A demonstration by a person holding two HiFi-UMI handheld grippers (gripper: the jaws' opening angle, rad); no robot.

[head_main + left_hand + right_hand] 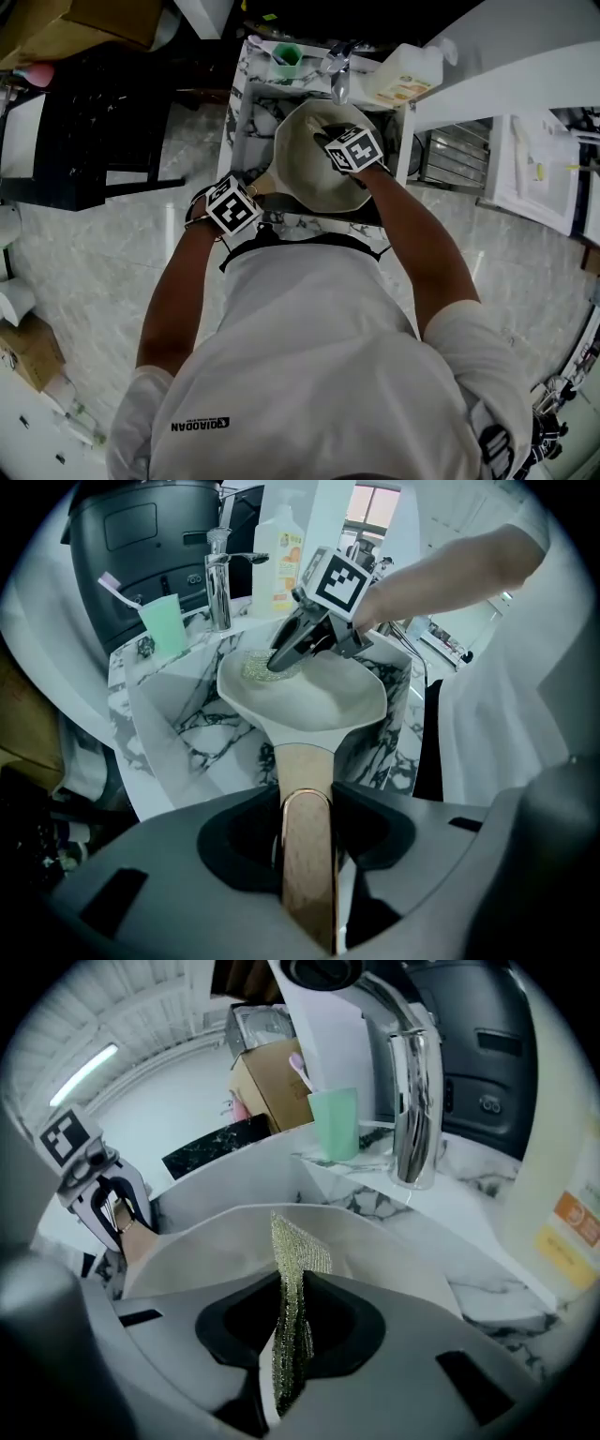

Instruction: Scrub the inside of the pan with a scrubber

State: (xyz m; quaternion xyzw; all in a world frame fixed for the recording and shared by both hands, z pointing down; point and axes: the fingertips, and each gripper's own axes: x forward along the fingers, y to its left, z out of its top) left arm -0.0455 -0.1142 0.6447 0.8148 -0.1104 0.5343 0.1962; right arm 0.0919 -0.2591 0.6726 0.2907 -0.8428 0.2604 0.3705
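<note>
Over the sink (pixel 246 112), left gripper (pixel 307 855) clamps pan (pixel 309 691) handle; right gripper (pixel 291 1335) pinches scrubber (pixel 295 1269).

matt pan (pixel 309 691) w/ wood-look handle (pixel 305 789), mesh scrubber (pixel 295 1279)

White washstand (pixel 247 105) veined in black, standing on a pale tiled floor (pixel 112 262), with a sunken square basin (pixel 187 728) in the middle of the top. Along the back ledge, from left to right in the head view: a green cup (pixel 288 56) standing upright with a toothbrush (pixel 111 583) in it, just beside it a chrome tap (pixel 339 70) reaching out over the basin, then a pale plastic bottle (pixel 405 77) with an orange label at the right corner. Down in the basin, a cream pan (pixel 311 171), tilted; whether touching the basin wall, impossible to tell.
</note>
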